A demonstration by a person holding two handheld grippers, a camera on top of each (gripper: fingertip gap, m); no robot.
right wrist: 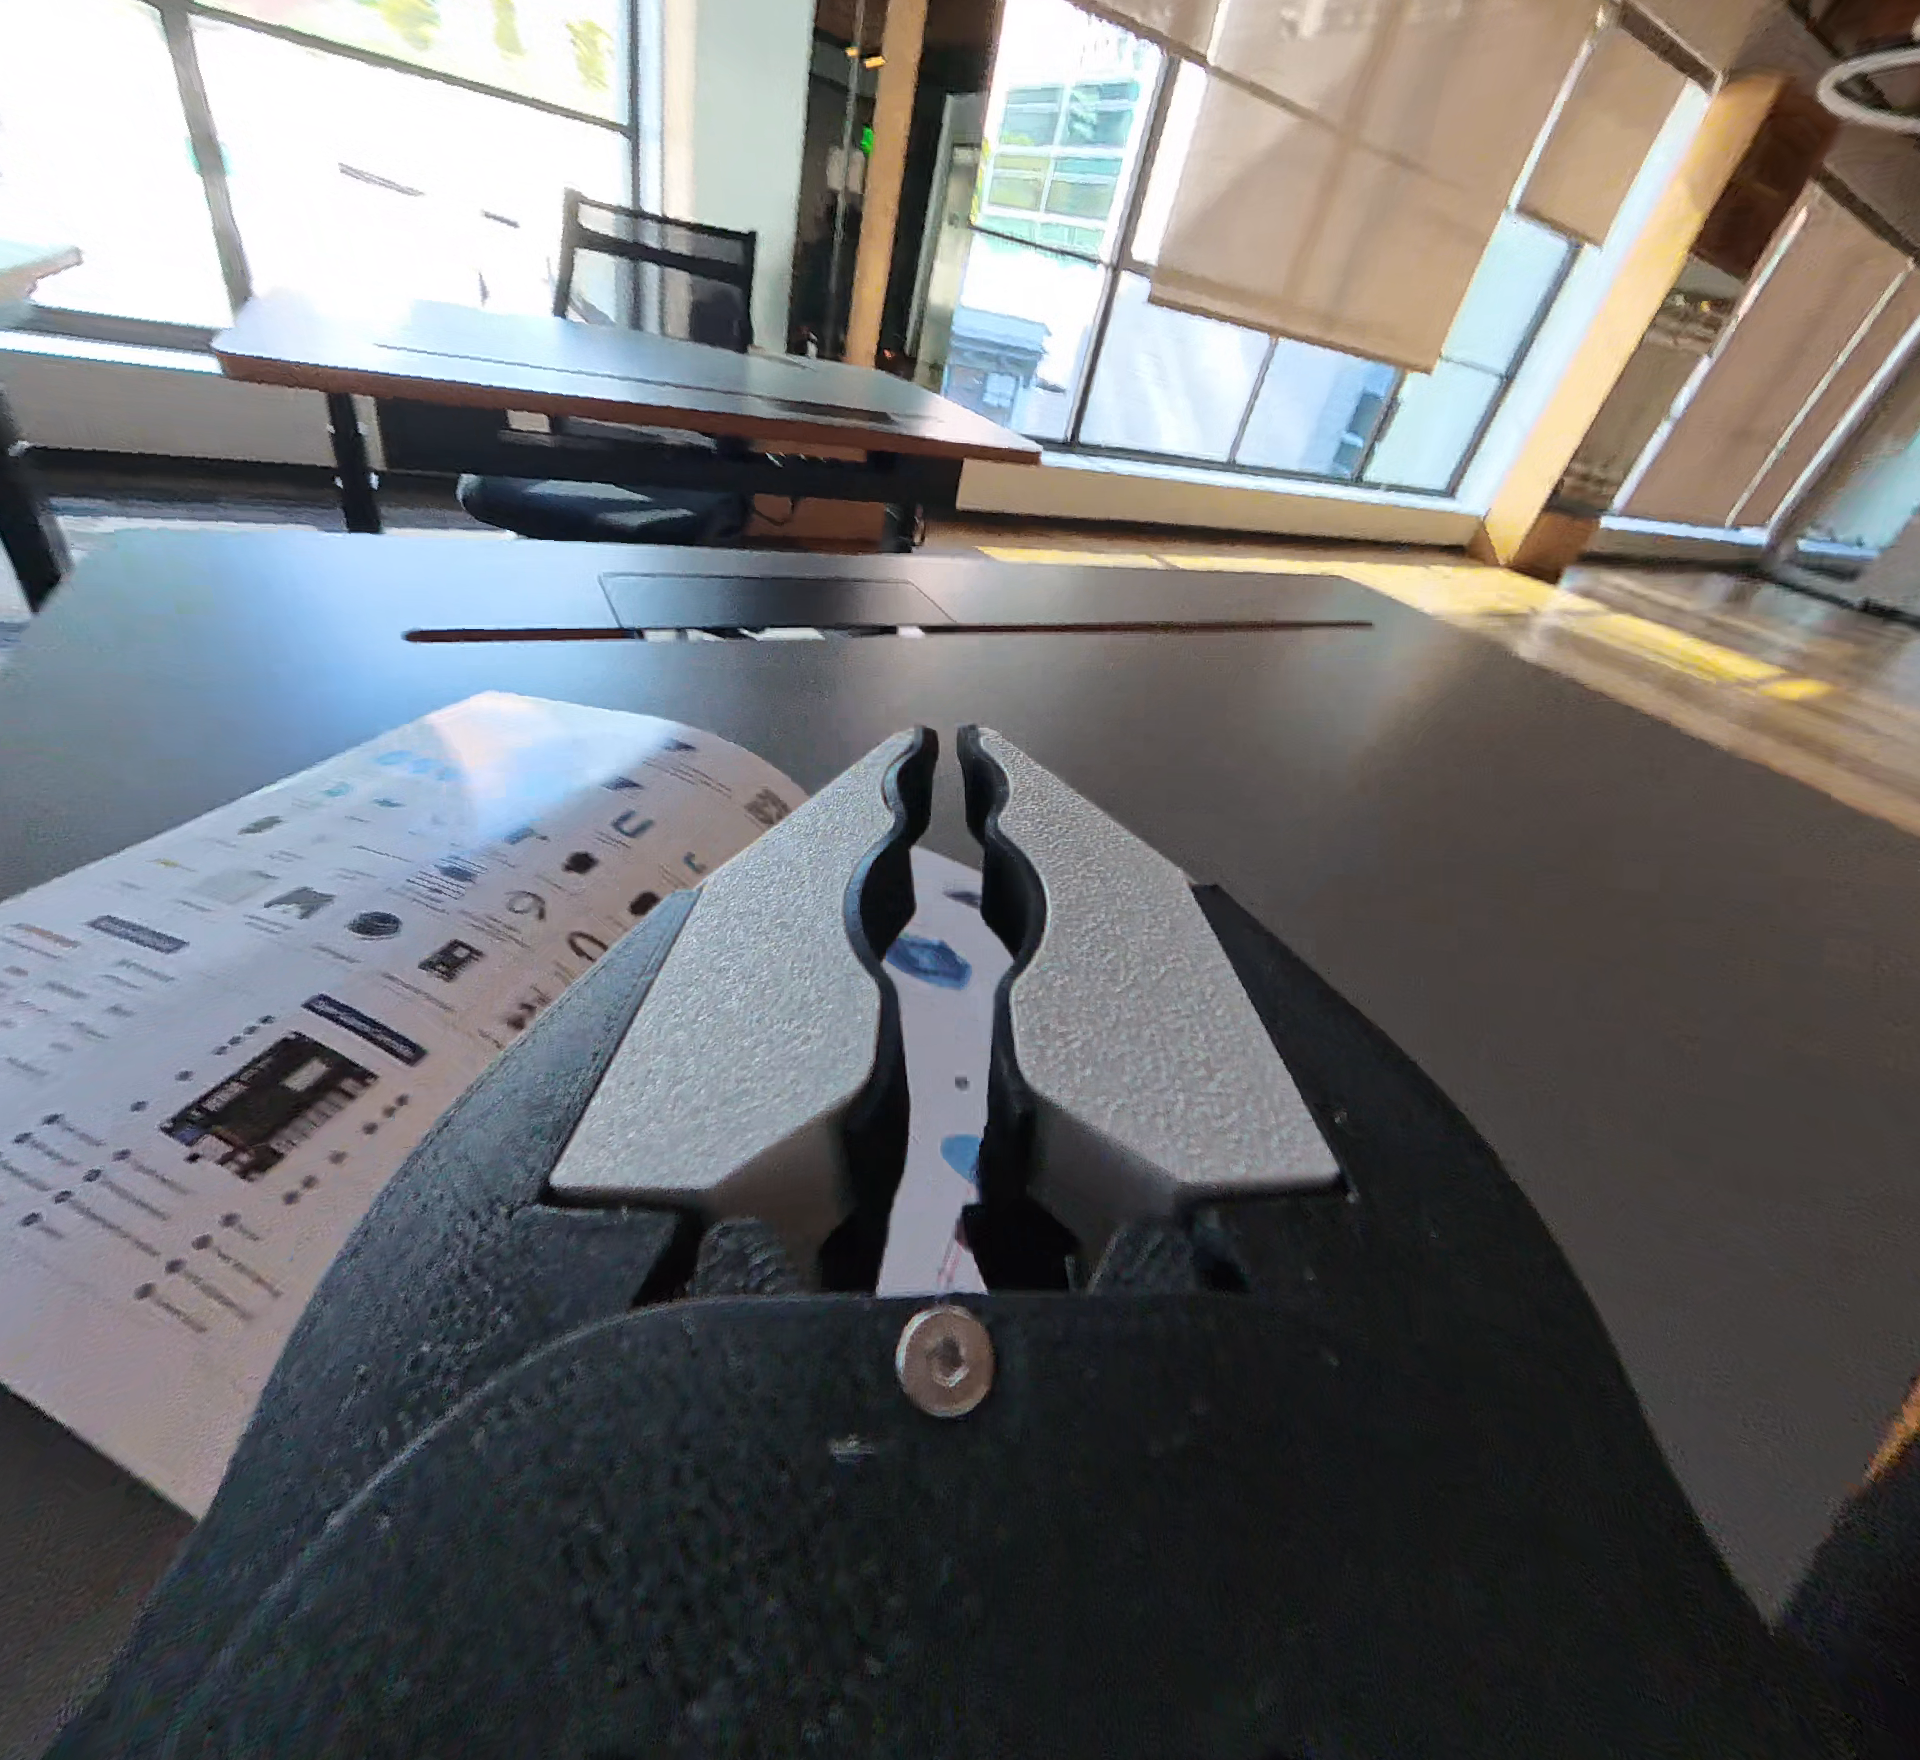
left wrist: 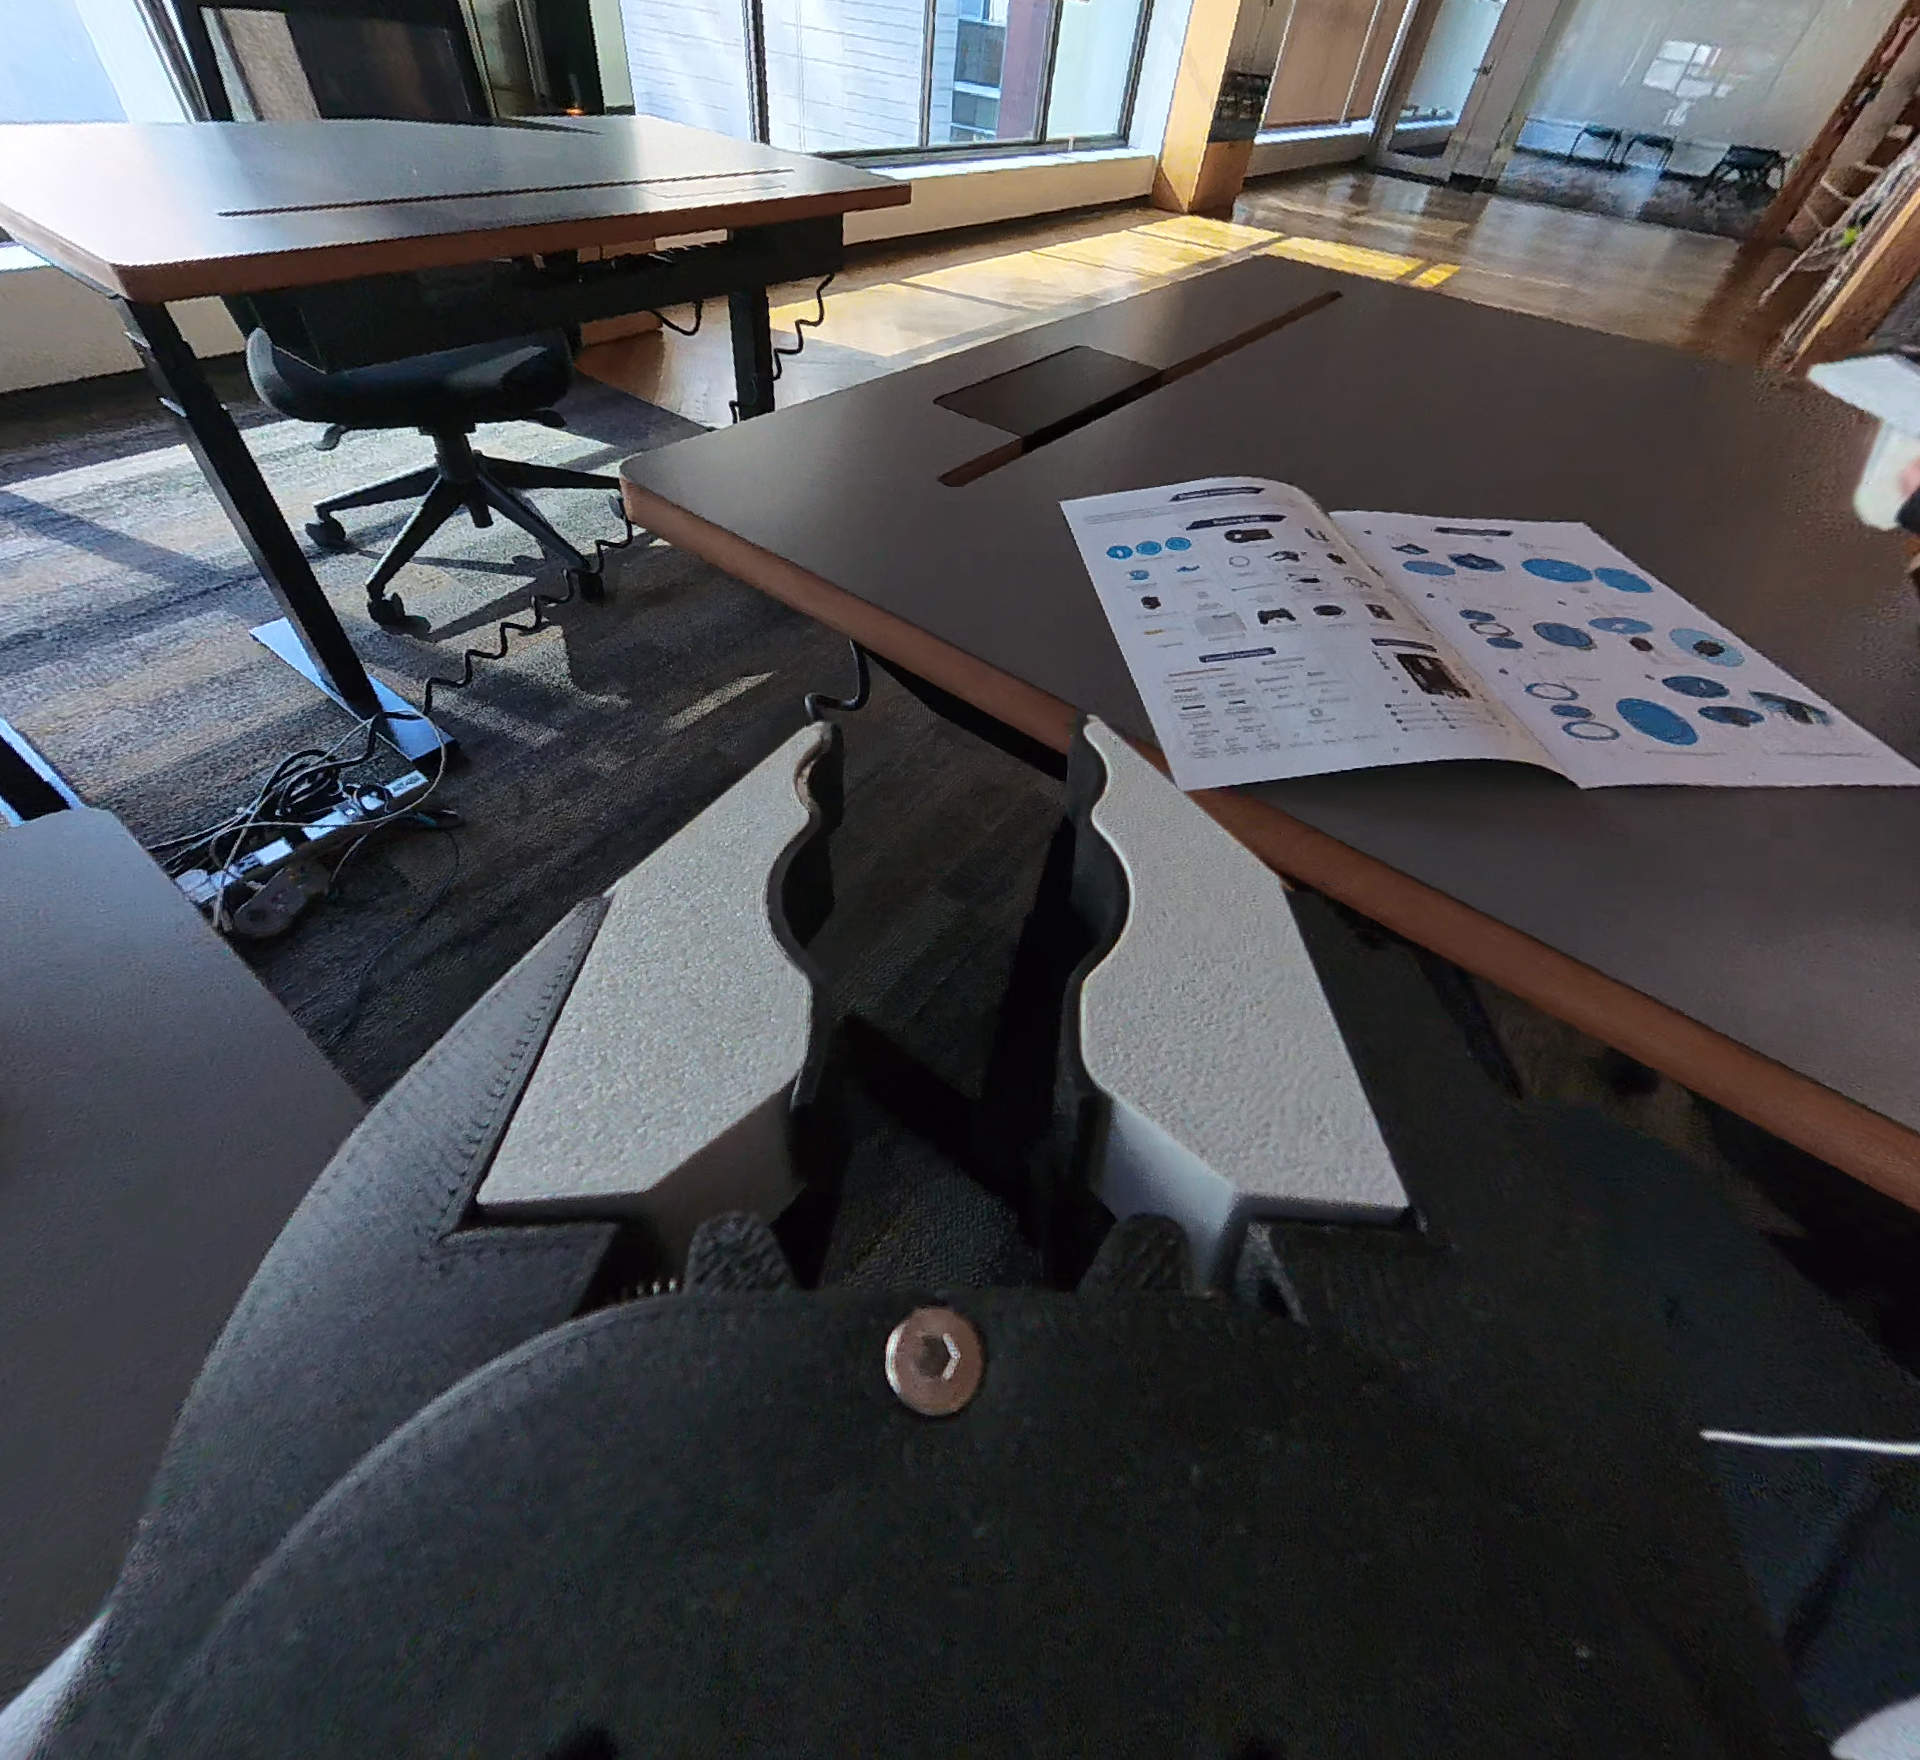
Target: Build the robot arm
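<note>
An open booklet with blue and black pictures lies flat on a dark table, near its left front edge. My left gripper is open and empty. It is off the table's left edge, over the carpet, with the booklet ahead to its right. My right gripper is shut with only a thin slit between its tips and holds nothing that I can see. It hovers low over the booklet's right page, above the table. A bit of it shows at the right edge of the left wrist view.
The table has a long slot and a flush hatch toward its far side. A second desk with an office chair stands beyond. Cables and a power strip lie on the carpet. Another dark surface is at the left. My hands' fingertips stand some 50 cm from each other.
</note>
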